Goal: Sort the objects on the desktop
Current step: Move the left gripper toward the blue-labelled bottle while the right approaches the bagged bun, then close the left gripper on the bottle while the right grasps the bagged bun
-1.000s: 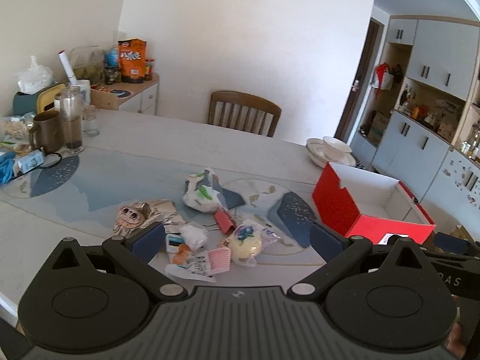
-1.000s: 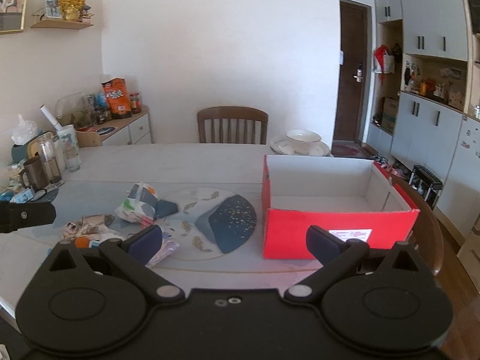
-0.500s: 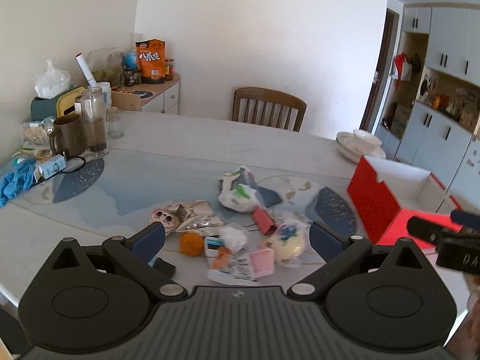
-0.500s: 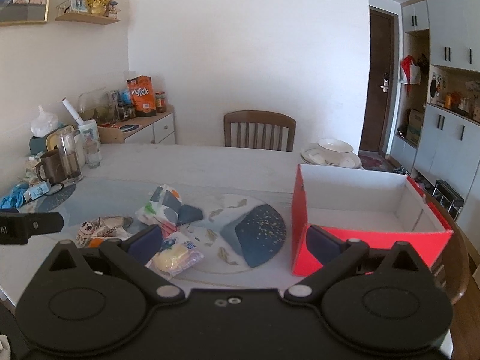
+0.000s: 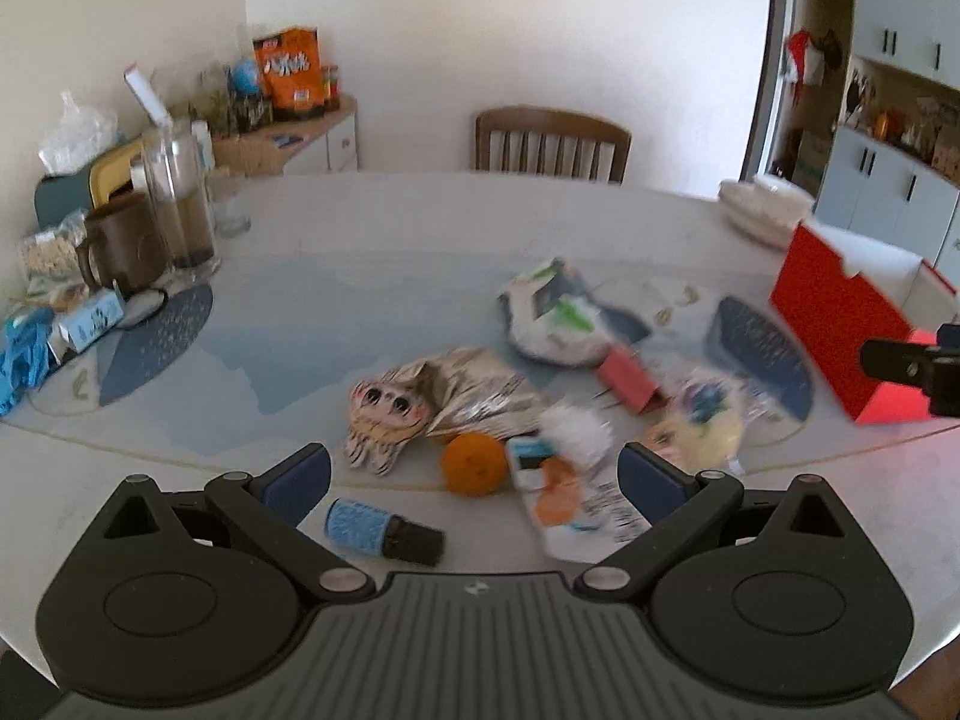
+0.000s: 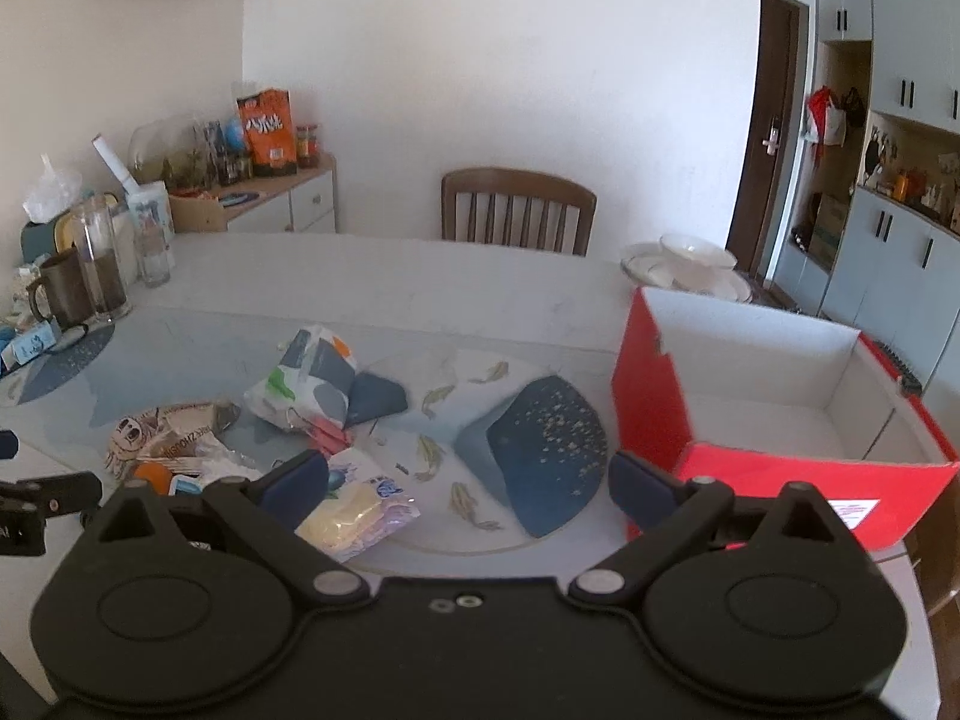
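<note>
The counter carries the whole job, and judging by how things lie, almost none of it is done. The red box at the right stands open-topped with its long side running from near to far, and what shows of its white inside looks bare, though the near wall hides part of the floor.

Everything to be sorted sits in a loose heap left of the box, near the counter's front edge. Largest is the patterned pouch at the far side, its long axis slanting from near left to far right. Nearer lies a crumpled foil snack bag with a cartoon face, stretched left to right. A wrapped yellow bun lies just ahead of the right gripper. Then come the orange and a small blue bottle, on its side with its dark cap pointing right.

The left gripper is spread wide above the near end of the heap, holding nothing. The right one is spread as well, and empty, between heap and box.
</note>
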